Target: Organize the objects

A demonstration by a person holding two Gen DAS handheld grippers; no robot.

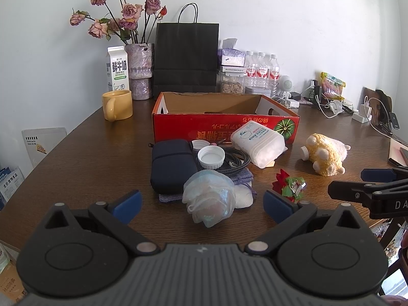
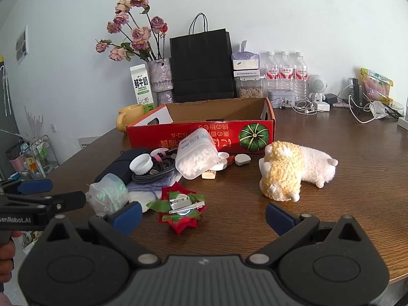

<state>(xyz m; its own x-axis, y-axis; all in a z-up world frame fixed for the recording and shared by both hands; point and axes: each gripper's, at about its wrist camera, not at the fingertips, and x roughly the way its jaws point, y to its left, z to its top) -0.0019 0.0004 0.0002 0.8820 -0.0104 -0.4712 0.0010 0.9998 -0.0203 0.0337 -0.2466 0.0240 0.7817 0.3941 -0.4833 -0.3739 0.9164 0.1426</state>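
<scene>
Left gripper [image 1: 202,202] low over brown wooden counter [image 1: 76,158], jaws wide, holding nothing; crumpled translucent plastic bag [image 1: 209,196] between fingertips. Right gripper [image 2: 202,215] beside it, jaws wide, empty, red fabric flower brooch [image 2: 181,205] just ahead. Open red cardboard box [image 1: 224,127] behind clutter, inside looks bare. Clear plastic tub of white cotton swabs [image 1: 260,144] leaning on box. Yellow-white plush toy [image 2: 293,170] at right, lying on side.
</scene>
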